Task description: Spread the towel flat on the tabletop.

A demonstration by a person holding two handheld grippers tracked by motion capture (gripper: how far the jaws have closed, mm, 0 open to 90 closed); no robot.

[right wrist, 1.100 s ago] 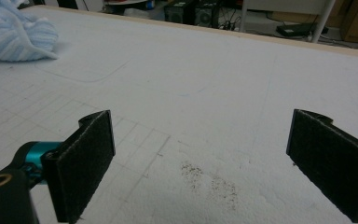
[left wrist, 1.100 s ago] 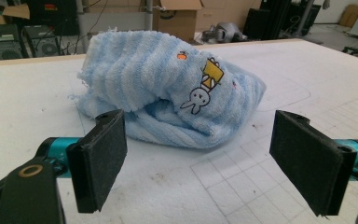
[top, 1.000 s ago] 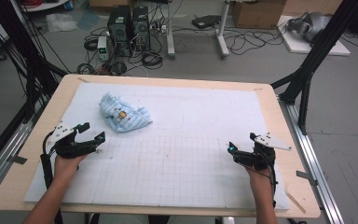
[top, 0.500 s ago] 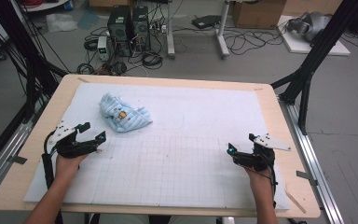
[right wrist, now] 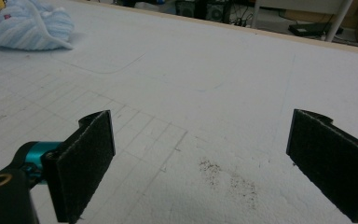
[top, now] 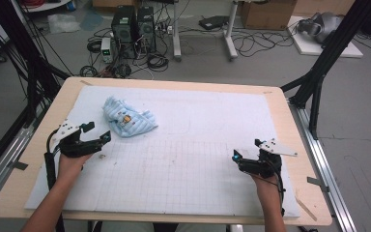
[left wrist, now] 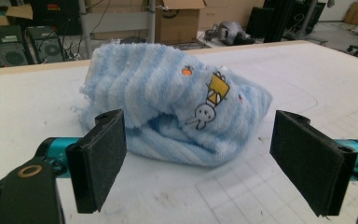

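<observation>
1. High view: cloth [top: 125,122] bunched on the mat [top: 198,193], far-left part. Left gripper [top: 101,141] just short of the cloth, edged slightly nearer than a second ago. Right gripper [top: 235,157] well apart from the cloth, unmoved.
2. Left gripper view: jaws spread wide, empty, framing the cloth [left wrist: 177,116]; no contact yet. Judged: approach for a grasp under way.
3. Right gripper view: jaws wide, empty, over bare mat [right wrist: 205,93]; cloth [right wrist: 23,25] far off.

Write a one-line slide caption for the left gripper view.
Open left tongs face a crumpled blue striped towel with a rabbit print, lying on the white mat.
</observation>
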